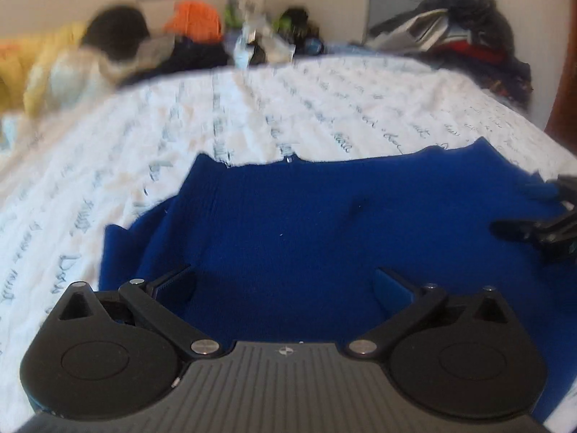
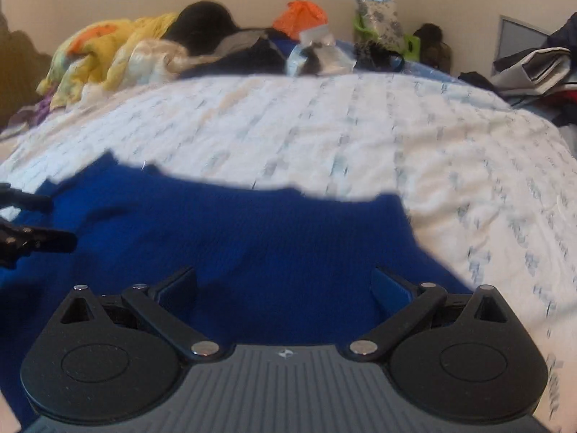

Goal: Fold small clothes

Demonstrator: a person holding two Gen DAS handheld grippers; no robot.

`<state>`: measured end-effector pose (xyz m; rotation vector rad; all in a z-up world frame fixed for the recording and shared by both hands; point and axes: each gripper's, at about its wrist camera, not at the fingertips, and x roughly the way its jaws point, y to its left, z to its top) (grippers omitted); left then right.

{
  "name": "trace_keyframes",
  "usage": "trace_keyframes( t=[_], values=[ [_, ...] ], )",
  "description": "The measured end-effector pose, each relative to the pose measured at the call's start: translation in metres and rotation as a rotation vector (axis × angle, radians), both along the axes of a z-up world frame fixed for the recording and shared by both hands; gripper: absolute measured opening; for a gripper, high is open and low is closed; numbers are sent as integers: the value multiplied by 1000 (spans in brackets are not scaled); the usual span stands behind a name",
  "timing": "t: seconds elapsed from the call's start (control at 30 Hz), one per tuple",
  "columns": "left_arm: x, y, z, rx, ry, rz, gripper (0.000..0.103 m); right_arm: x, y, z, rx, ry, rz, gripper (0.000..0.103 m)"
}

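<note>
A dark blue knit garment [image 1: 324,223] lies spread flat on the white bed cover with script print [image 1: 252,108]. My left gripper [image 1: 285,281] is open, its fingers wide apart just above the garment's near part. The garment also shows in the right wrist view [image 2: 234,238]. My right gripper [image 2: 285,281] is open too, low over the garment's near right part. Each gripper's black fingers show at the edge of the other's view: the right one [image 1: 533,216], the left one [image 2: 32,223].
A heap of yellow bedding and dark clothes [image 2: 144,50] lies at the far left of the bed. An orange bag [image 2: 301,14] and small items sit at the far edge. A pile of dark clothes [image 1: 461,36] is at the far right.
</note>
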<state>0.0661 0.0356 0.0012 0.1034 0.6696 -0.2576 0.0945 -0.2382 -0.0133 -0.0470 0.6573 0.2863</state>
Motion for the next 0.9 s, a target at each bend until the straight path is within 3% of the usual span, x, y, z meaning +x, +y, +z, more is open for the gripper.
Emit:
trace_keyframes(
  t=[0.27,0.9],
  values=[
    [-3,1,2,-20,-11,66,103,1,-4,2,26,4,-8,103],
    [-3,3,1,-33,-10,63,103,2,-3,2,36,1,-17,103]
  ],
)
